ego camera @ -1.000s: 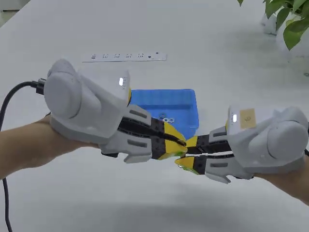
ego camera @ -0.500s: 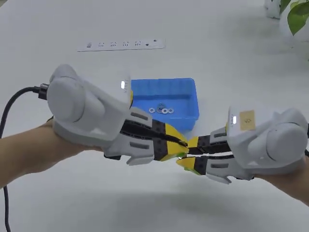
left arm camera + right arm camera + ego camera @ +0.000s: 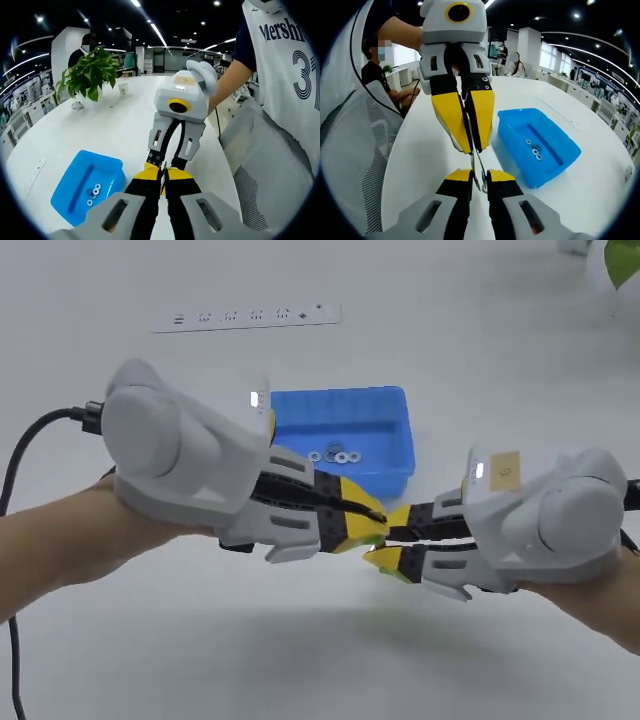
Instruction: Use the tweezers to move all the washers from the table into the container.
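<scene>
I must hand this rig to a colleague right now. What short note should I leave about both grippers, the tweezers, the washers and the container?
Left gripper: shut on the thin metal tweezers, above the white table.
Right gripper: tip to tip with it, shut on the same tweezers' lower end.
Blue rectangular plastic container: on the table beside the tips, with a few small metal ring washers on its floor.
Done: every washer I can see is in the container.
To do: check the table for strays.

A blue rectangular container (image 3: 345,426) sits open on the table (image 3: 450,330), several small silver washers (image 3: 335,455) lying flat together inside. Thin metal tweezers (image 3: 479,172) are pinched in the left tongs (image 3: 471,149).
</scene>
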`<state>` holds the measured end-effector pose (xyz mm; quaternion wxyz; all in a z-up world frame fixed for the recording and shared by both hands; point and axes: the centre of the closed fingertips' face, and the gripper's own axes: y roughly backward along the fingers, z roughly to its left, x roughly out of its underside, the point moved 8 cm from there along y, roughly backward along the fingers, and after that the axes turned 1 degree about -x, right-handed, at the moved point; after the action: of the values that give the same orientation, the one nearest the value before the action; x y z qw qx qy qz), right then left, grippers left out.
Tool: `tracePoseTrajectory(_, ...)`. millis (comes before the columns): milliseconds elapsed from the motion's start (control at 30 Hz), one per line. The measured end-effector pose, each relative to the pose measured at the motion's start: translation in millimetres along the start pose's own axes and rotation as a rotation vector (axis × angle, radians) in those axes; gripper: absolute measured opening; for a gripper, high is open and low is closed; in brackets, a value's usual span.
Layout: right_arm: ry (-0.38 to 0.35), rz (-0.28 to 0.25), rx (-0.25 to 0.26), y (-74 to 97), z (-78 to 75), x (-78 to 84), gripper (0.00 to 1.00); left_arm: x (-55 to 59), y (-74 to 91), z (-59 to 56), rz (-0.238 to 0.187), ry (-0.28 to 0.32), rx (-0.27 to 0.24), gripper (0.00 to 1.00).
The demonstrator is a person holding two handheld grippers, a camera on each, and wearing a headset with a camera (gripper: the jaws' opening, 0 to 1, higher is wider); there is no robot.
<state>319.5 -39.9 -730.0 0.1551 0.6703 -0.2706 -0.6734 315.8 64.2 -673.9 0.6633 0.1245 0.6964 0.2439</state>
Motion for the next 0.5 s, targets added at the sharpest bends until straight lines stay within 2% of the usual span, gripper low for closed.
tracePoseTrajectory(500, -0.018, 0.002, -0.007, -4.6, -2.7, 3.3, 0.13, 2.9, -2.8, 3.6, 0.015, -0.005, -0.006, 0.06)
